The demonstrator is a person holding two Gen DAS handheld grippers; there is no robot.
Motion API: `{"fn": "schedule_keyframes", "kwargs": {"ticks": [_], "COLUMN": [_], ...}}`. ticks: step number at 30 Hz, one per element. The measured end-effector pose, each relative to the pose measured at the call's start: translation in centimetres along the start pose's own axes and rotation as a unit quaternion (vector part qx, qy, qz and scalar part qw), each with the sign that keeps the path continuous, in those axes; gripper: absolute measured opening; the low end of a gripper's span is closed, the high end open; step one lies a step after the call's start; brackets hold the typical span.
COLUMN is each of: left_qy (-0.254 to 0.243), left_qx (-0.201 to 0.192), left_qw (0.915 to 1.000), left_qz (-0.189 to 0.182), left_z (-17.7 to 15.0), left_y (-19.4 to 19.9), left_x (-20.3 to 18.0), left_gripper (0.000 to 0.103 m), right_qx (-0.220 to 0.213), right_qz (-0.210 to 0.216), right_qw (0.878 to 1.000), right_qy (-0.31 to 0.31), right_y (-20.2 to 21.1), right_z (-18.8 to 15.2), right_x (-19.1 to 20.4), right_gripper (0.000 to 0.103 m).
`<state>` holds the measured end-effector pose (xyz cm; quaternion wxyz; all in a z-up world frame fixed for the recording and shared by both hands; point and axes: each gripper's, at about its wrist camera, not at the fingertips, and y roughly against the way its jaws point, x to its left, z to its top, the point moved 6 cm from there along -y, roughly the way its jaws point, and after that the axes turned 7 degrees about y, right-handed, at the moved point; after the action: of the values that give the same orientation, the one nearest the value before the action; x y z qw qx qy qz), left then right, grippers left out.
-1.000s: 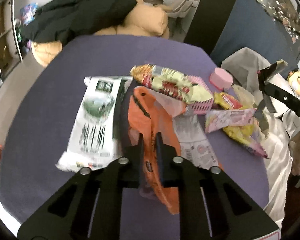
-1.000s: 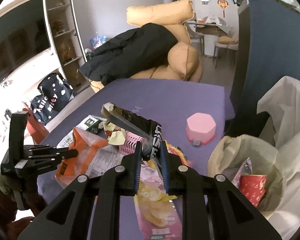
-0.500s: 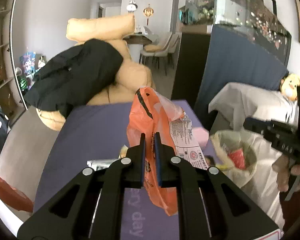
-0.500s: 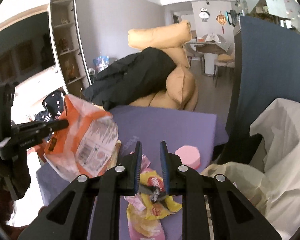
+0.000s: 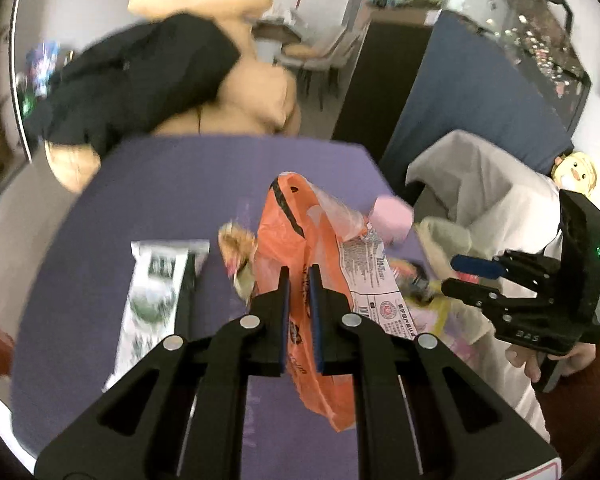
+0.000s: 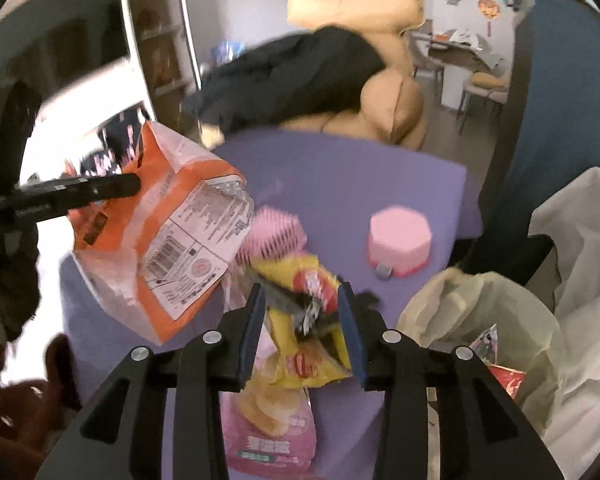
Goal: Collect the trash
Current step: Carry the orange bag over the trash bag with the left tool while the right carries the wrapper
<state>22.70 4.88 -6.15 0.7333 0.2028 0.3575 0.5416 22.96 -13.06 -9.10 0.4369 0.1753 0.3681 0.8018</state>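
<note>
My left gripper (image 5: pixel 300 276) is shut on an orange snack bag (image 5: pixel 312 248) and holds it above the purple table (image 5: pixel 160 184); the bag also shows in the right wrist view (image 6: pixel 168 236). My right gripper (image 6: pixel 302 300) is open and empty, its jaws either side of a yellow chip bag (image 6: pixel 300 280) and a dark wrapper (image 6: pixel 292 300) lying on the table. A pink chip bag (image 6: pixel 272 424) lies below them. A trash bag (image 6: pixel 500 320) with a red wrapper inside stands open at the right.
A white and green packet (image 5: pixel 156 292) lies at the table's left. A pink box (image 6: pixel 400 236) and a pink basket (image 6: pixel 272 232) sit on the table. A tan cushion with a black coat (image 5: pixel 140 76) lies behind. White cloth (image 5: pixel 492 192) is at the right.
My left gripper has lowered and tilted down with the orange bag. My right gripper has opened wide and come down over the yellow bag and the dark wrapper it dropped.
</note>
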Motion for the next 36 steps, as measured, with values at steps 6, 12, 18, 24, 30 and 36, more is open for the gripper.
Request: {"fn": "schedule_keyframes", "kwargs": {"ticks": [6,12,18,24,30,36], "left_qy": [0.025,0.036,0.040,0.032,0.021,0.004], "left_qx": [0.025,0.023,0.016,-0.004,-0.028,-0.063], "left_qw": [0.9994,0.9991,0.9990,0.9995,0.9993,0.9979], "left_qz": [0.001,0.002,0.004,0.007,0.012,0.018], "left_z": [-2.1,-2.4,-2.1,-1.3,0.3,2.7], "left_y": [-1.4,-1.3,-1.0,0.4,2.1,3.9], "left_x": [2.0,2.8,3.1,2.8,2.2,0.6], "left_gripper": [0.008,0.008,0.008,0.008,0.008,0.008], "right_qx": [0.030,0.021,-0.013,-0.042,-0.060,-0.081], "right_qz": [-0.005,-0.013,-0.012,-0.007,-0.025,-0.044], "right_qw": [0.999,0.999,0.999,0.998,0.997,0.994], "right_qy": [-0.032,-0.045,-0.048,-0.052,-0.049,-0.054], "right_y": [-4.1,-3.8,-1.2,1.2,3.2,5.5], "right_z": [-1.8,-1.3,0.3,1.9,3.1,3.5], "right_x": [-0.7,-0.6,-0.4,0.0,-0.4,-1.7], "right_gripper": [0.036,0.020,0.017,0.017,0.017,0.017]}}
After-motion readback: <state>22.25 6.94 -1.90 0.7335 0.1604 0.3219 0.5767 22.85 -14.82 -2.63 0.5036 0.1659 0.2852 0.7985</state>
